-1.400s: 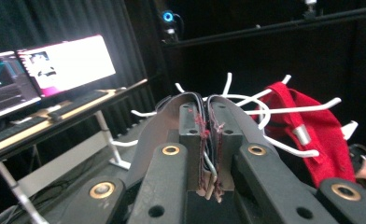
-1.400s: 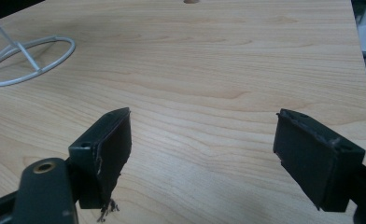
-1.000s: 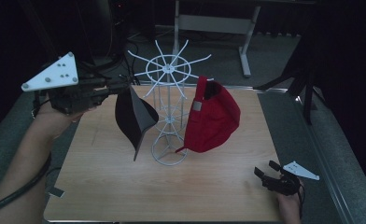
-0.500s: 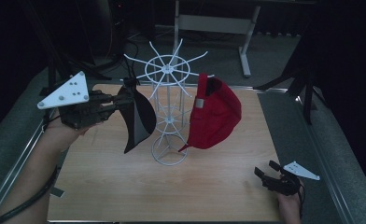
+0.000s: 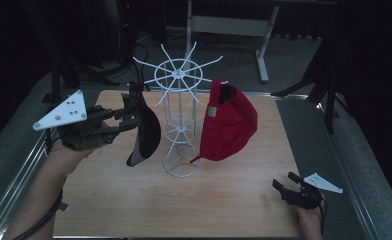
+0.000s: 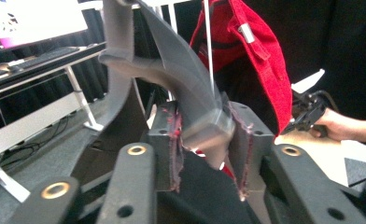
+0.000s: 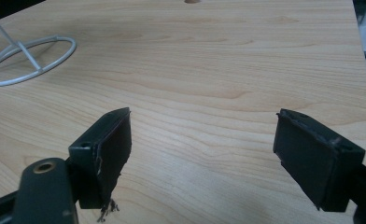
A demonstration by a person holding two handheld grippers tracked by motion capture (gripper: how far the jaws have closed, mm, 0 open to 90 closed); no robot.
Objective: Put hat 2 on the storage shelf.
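One black cap (image 5: pixel 145 131) hangs between the left tongs (image 5: pixel 130 116), unpinched.

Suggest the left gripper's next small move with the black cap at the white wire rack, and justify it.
Probably draw the left gripper back from the black fabric cap. Its jaws have just been opening, the cap's strap still lies between the pads, and the cap seems to hang from a prong of the white wire rack.
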